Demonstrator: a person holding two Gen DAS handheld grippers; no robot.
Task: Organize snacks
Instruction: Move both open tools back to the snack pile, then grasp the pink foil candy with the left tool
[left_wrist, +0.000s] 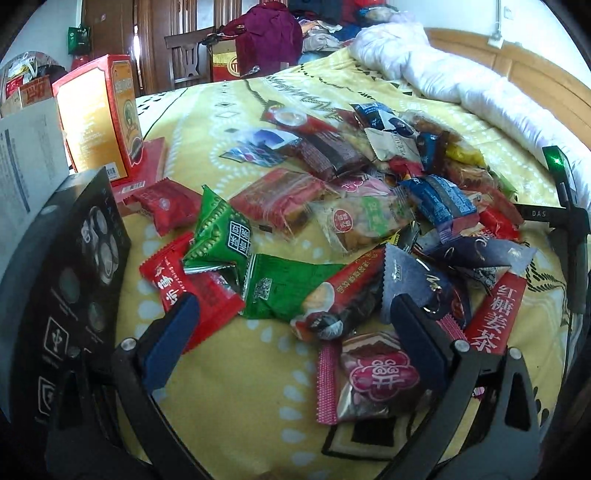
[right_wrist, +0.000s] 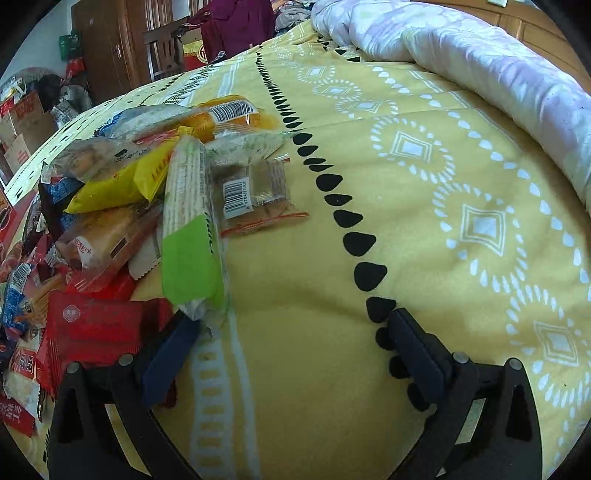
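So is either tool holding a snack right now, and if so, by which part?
Nothing is held. The left tool is open above the snack pile, and the right tool is open over the yellow bedspread, its fingers closed on nothing.

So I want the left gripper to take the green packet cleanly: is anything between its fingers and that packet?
Nothing visible blocks it. The left gripper is open, and the green packet lies just ahead, uncovered on top. A red packet and a red bar wrapper touch its sides.

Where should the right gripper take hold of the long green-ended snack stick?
At the near crimped end of the green-ended stick, approached from below-left. That end juts off the pile toward the open right gripper, beside its left finger; the far end lies across other packets.
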